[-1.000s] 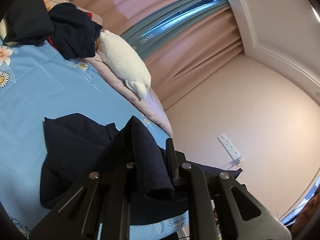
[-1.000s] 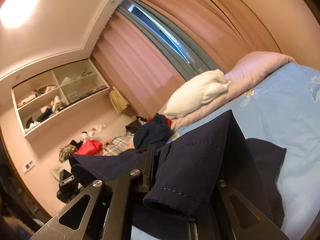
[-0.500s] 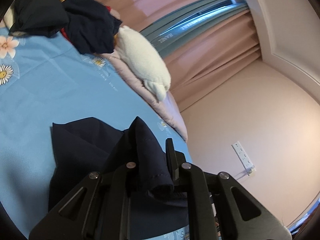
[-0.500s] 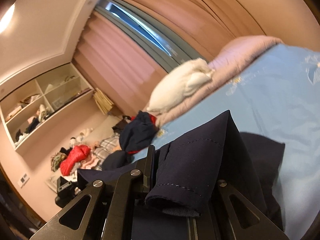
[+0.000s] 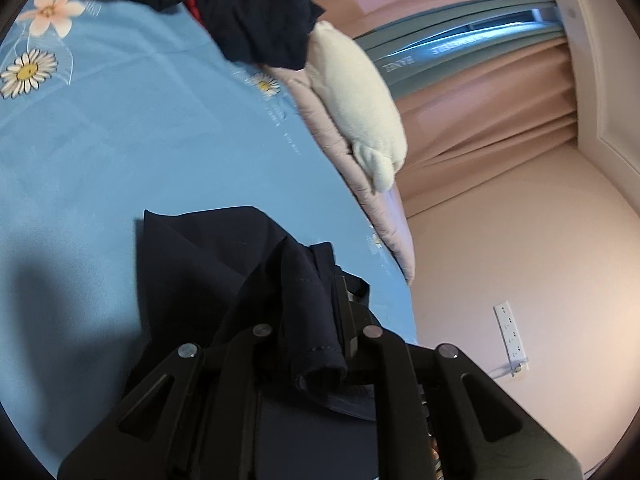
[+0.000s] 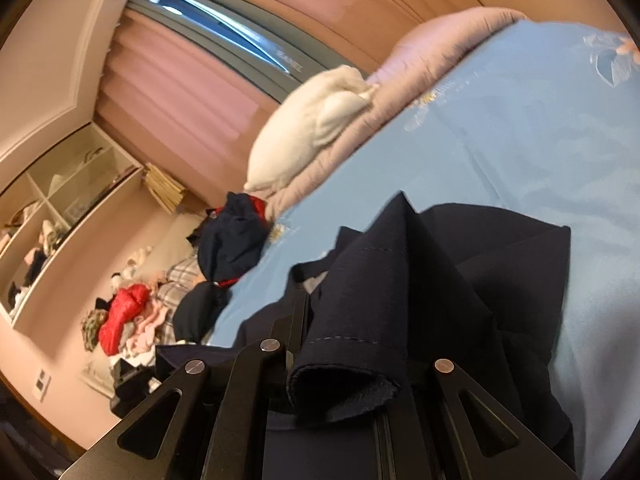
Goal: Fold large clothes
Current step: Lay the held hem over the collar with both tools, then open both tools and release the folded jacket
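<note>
A dark navy garment (image 5: pixel 200 264) lies partly spread on the light blue bedsheet (image 5: pixel 120 140). My left gripper (image 5: pixel 316 320) is shut on a stitched hem of it, the cloth bunched over the fingers and hiding the tips. In the right wrist view the same navy garment (image 6: pixel 480 264) drapes down onto the bedsheet (image 6: pixel 540 140), and my right gripper (image 6: pixel 348 320) is shut on another folded hem edge. Both held corners stand a little above the sheet, with the cloth falling away in front of them.
A cream pillow (image 5: pixel 356 96) rests on a pink quilt (image 5: pixel 360 184) at the bed's far edge. Dark clothes (image 5: pixel 256 12) are heaped on the bed. Pink curtains (image 6: pixel 192 92), open shelves (image 6: pixel 60 208) and a clothes pile on the floor (image 6: pixel 124 316) lie beyond.
Both grippers have come down toward the bed and rolled, still gripping the navy garment. More of the cloth now lies on the sheet, and the pillow and dark pile look nearer.
</note>
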`<state>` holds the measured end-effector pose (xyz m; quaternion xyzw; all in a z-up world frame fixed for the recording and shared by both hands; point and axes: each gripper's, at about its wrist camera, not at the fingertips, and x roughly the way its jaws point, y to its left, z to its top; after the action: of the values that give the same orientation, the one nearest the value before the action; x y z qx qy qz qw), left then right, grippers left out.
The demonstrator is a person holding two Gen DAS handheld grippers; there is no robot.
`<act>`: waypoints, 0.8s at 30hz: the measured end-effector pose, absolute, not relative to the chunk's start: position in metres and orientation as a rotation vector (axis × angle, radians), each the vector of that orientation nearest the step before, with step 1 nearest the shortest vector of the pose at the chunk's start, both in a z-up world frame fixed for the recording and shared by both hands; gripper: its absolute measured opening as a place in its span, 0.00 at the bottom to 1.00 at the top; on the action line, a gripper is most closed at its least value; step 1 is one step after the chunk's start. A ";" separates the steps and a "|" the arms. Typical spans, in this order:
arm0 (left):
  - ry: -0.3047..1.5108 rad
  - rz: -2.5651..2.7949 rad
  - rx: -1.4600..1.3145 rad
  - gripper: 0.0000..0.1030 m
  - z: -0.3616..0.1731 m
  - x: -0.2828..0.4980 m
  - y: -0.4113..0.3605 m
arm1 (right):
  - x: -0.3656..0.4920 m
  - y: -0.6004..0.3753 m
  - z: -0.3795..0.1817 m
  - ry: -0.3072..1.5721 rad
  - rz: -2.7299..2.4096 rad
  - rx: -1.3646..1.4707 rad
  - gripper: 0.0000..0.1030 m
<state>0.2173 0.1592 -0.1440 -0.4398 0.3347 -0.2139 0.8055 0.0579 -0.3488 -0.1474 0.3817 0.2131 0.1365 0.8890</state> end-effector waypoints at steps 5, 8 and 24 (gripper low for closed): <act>0.763 -0.434 -0.939 0.13 -0.153 0.244 0.152 | 0.072 -0.353 -0.150 0.460 0.254 0.783 0.08; 0.787 -0.431 -0.932 0.13 -0.156 0.261 0.148 | 0.083 -0.358 -0.149 0.477 0.224 0.771 0.08; 0.893 -0.350 -0.888 0.13 -0.170 0.344 0.122 | 0.142 -0.379 -0.166 0.560 0.134 0.797 0.08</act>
<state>0.3438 0.1218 -0.1701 -0.4129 0.4153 -0.1628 0.7941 0.1420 -0.3788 -0.1656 0.3825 0.2687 0.0645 0.8817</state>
